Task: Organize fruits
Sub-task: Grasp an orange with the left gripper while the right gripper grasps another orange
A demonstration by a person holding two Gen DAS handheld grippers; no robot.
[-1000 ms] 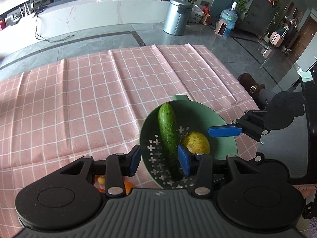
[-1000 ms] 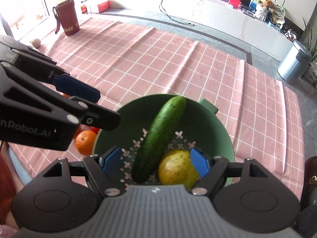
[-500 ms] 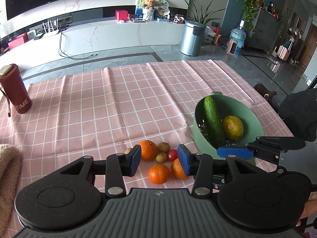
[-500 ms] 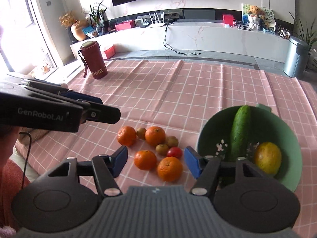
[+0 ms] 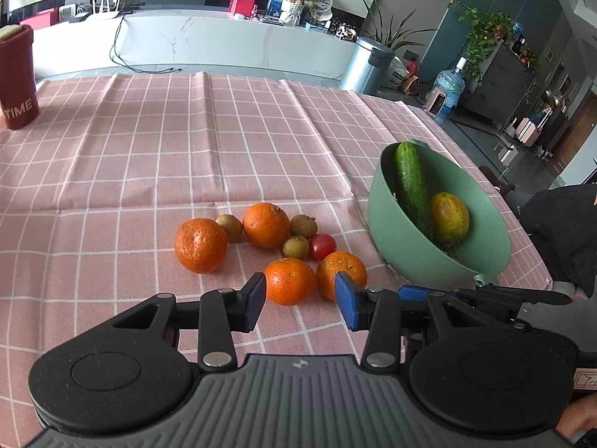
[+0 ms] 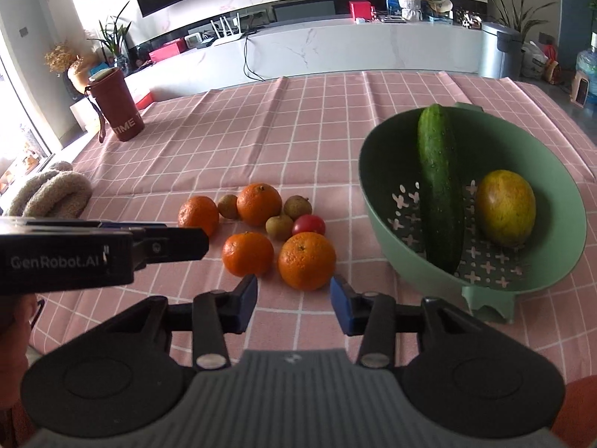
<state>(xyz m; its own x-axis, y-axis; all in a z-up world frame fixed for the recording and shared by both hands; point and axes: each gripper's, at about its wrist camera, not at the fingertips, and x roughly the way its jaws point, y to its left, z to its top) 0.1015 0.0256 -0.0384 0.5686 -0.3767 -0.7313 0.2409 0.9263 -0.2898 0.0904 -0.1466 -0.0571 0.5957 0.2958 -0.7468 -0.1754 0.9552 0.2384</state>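
Note:
Several oranges lie in a cluster on the pink checked cloth with small brown longans and a red cherry tomato (image 5: 322,246). My left gripper (image 5: 300,300) hovers open just short of the nearest orange (image 5: 289,281), not touching it. My right gripper (image 6: 294,298) is beside it, just behind another orange (image 6: 306,260); its jaws are closing with nothing between them. To the right, a green colander bowl (image 6: 367,186) holds a cucumber (image 6: 440,190) and a yellow-green mango (image 6: 505,207). The left gripper's body (image 6: 112,246) shows at the left of the right wrist view.
A dark red tumbler (image 6: 119,106) stands at the far left of the table. A beige knitted item (image 6: 52,194) lies at the left edge. The cloth's right edge drops off just past the bowl (image 5: 436,254). A grey bin (image 5: 367,63) stands on the floor beyond.
Both grippers have drawn back from over the bowl, leftward and lower, and the loose fruit cluster has come into view ahead. The right gripper's jaws have narrowed; the left's look unchanged.

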